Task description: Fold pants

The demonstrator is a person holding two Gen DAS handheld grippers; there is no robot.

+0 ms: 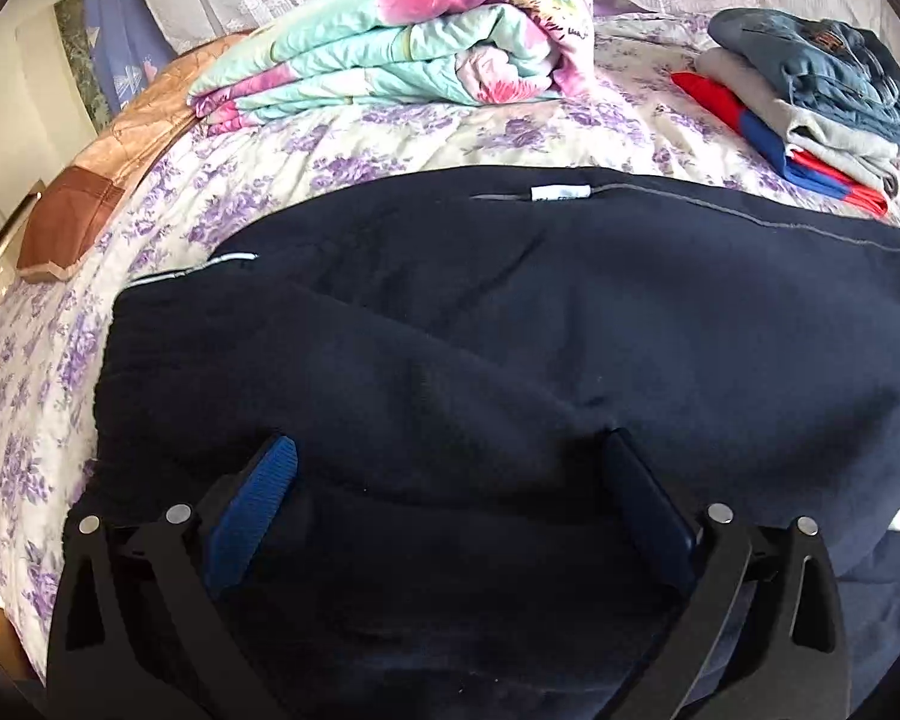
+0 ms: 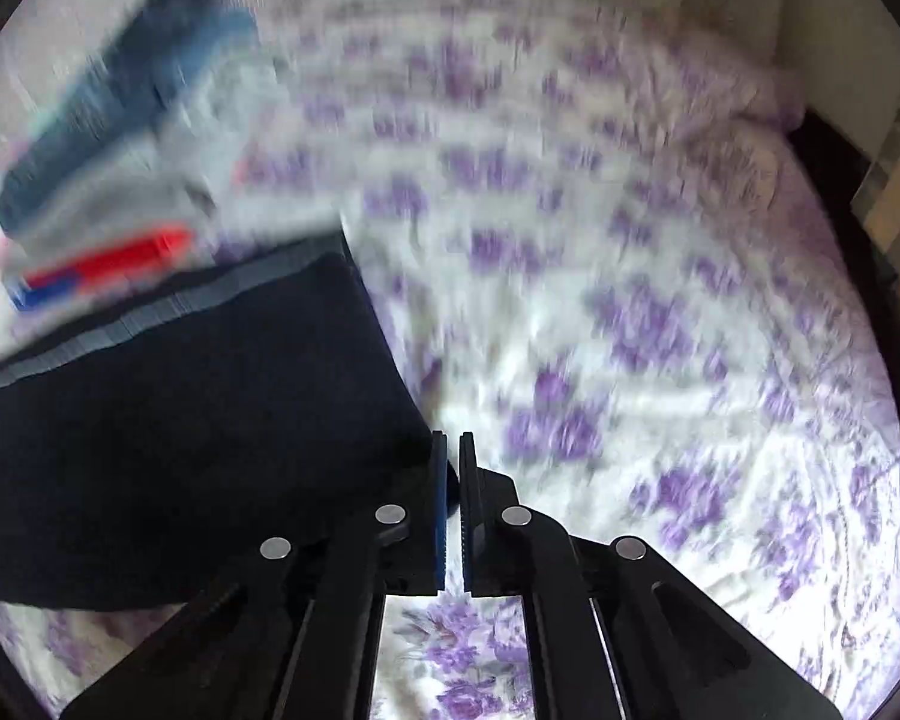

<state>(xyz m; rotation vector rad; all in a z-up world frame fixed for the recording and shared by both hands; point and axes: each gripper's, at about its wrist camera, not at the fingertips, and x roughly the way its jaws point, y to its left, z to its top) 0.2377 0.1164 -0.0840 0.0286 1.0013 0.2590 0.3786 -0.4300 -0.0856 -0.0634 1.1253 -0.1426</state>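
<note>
Dark navy pants lie spread on the floral bedspread, with a white label and a grey seam along their far edge. My left gripper is open, its blue-padded fingers resting wide apart on the pants. In the right wrist view, the pants lie at the left. My right gripper has its jaws nearly together at the pants' right edge, and a bit of dark cloth shows between the pads. The right view is blurred by motion.
A folded floral quilt lies at the back of the bed. A stack of folded clothes, jeans on top, sits at the back right and shows blurred in the right wrist view. A brown headboard corner is at the left.
</note>
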